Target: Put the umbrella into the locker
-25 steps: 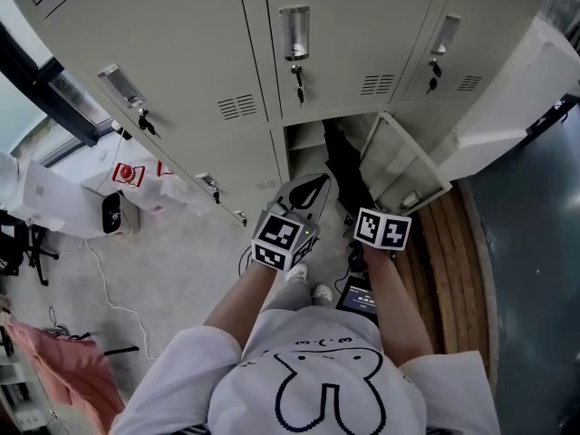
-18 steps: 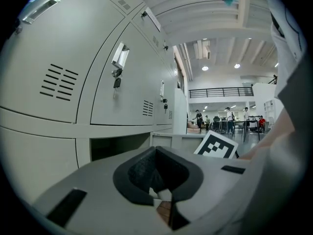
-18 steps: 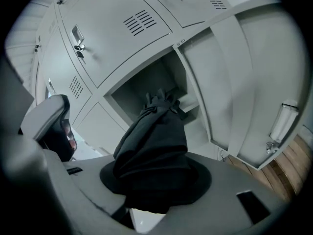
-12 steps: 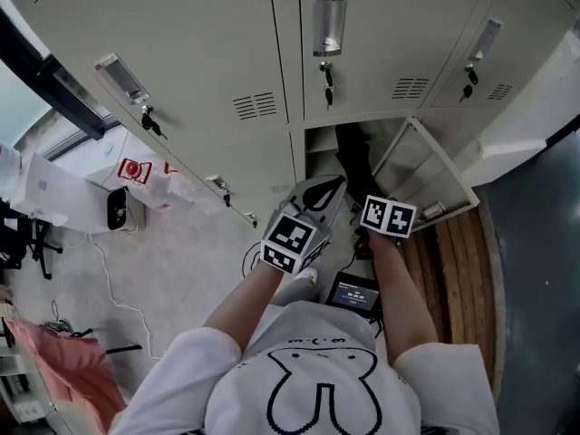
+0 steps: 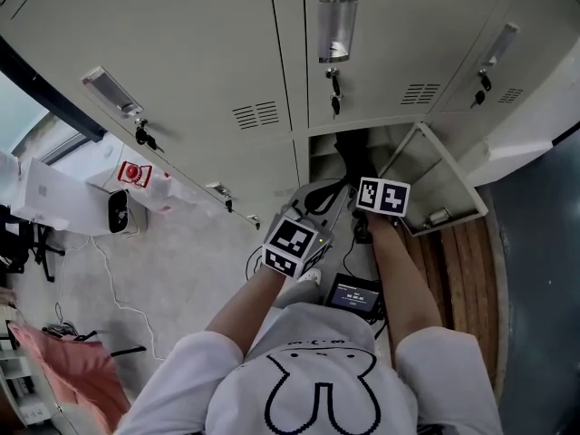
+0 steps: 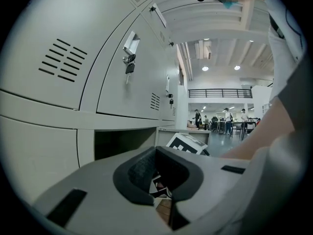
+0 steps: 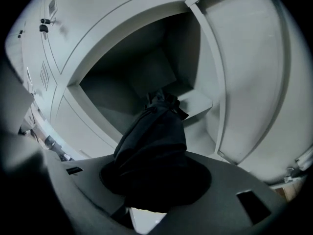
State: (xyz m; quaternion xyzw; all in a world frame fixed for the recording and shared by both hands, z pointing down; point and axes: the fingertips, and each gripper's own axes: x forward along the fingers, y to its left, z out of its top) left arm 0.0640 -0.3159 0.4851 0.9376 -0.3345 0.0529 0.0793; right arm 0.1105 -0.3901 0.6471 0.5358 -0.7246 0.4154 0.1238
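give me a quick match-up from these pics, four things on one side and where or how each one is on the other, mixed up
Things:
1. umbrella
2. left gripper
3. lower locker door
4. keys

States:
a. hanging on a closed upper door
b. swung open
c. black, held in the right gripper, pointing into the open locker
d. nothing between its jaws

Pairs: 1-c, 2-d, 3-b, 4-a
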